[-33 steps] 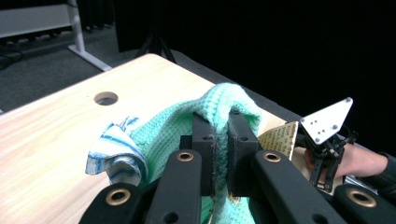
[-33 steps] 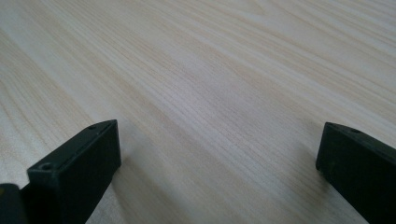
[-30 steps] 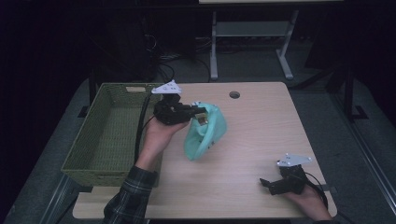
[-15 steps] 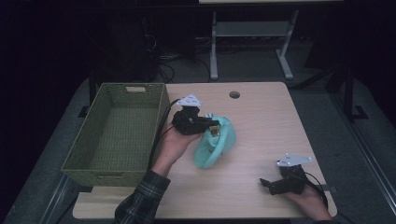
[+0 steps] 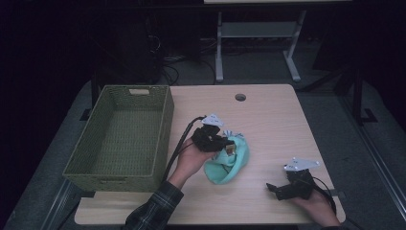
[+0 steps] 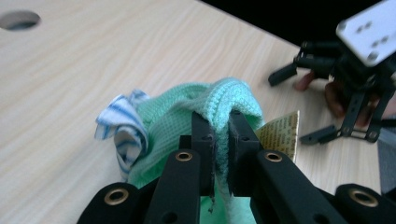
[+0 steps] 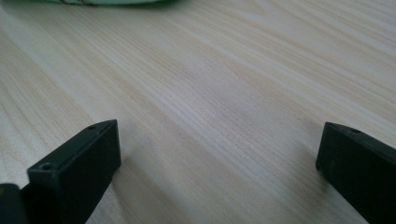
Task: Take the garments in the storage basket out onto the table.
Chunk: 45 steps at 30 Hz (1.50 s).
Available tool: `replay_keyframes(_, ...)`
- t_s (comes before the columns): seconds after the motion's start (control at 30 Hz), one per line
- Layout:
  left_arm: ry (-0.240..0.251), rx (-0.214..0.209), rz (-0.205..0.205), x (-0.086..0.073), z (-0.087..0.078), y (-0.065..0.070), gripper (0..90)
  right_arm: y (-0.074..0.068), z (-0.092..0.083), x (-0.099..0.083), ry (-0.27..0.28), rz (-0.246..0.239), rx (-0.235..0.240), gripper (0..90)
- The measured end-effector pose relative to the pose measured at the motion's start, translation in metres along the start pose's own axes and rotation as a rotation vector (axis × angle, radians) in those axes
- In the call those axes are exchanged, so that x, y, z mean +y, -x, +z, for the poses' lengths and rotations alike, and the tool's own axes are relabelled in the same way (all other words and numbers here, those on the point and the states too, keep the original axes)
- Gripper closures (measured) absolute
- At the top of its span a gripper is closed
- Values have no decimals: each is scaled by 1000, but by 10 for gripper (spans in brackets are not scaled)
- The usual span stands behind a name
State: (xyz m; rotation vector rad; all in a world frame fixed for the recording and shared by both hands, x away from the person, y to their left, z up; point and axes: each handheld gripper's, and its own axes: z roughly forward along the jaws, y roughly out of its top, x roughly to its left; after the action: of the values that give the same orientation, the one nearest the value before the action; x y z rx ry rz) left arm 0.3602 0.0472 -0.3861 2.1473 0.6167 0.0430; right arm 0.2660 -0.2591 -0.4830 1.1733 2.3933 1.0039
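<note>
- The left claw point(image 5: 224, 146) is pressed together on a fold of a mint-green knitted cloth point(image 5: 229, 165); in the left gripper view the ribbed edge of the cloth point(image 6: 224, 100) is pinched between the two black jaws and humps up over their tips.
- The cloth lies bunched on the worktop point(image 5: 268, 124), near its middle and a little toward the person, to the right of the basket and apart from it.
- A blue-and-white striped scrap of fabric point(image 6: 122, 126) sticks out of the green bundle on one side, and a small tan printed label point(image 6: 281, 135) stands out on the other side, just beside the jaws.
- The left hand point(image 5: 191, 160) grips the body of that claw, with a plaid sleeve point(image 5: 155, 211) coming in from the near edge; a black cable runs from the claw back along the basket's side.
- The right claw point(image 5: 274, 188) rests low on the worktop near the right front corner, well apart from the cloth, and its jaws stand spread with only bare wood between them in the right gripper view.
- The right hand point(image 5: 316, 208) holds it from behind, at the worktop's near edge.
- A green woven basket point(image 5: 165, 120) sits on the left part of the worktop.
- A round hole point(image 5: 240, 97) is cut in the worktop near its far edge.
</note>
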Motion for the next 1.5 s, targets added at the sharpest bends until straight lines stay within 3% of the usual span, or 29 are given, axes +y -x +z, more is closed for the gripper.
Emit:
replay_keyframes(0.53,-160,-34,41,-30,46,9,824,0,0,0,0,-1,0,0)
replay_keyframes(0.77,-199,-41,27,-40,60,10,800,0,0,0,0,-1,0,0)
replay_keyframes(0.83,-199,-41,33,-38,58,10,763,0,0,0,0,-1,0,0)
replay_keyframes(0.87,-198,-41,29,-36,55,10,677,0,0,0,0,0,0,0)
replay_keyframes(0.9,-198,-41,29,-36,55,10,648,0,0,0,0,0,0,0)
replay_keyframes(0.93,-202,-34,45,-35,52,10,648,0,0,0,0,-1,0,0)
replay_keyframes(1.0,-175,-32,34,-32,44,11,582,0,0,0,0,-1,0,0)
replay_keyframes(1.13,-175,-28,45,-30,31,11,522,0,0,0,0,-1,0,0)
replay_keyframes(1.37,-151,-16,40,-39,10,12,536,0,0,0,0,0,0,0)
replay_keyframes(1.5,-152,-4,51,-50,-5,13,664,0,0,0,0,0,0,0)
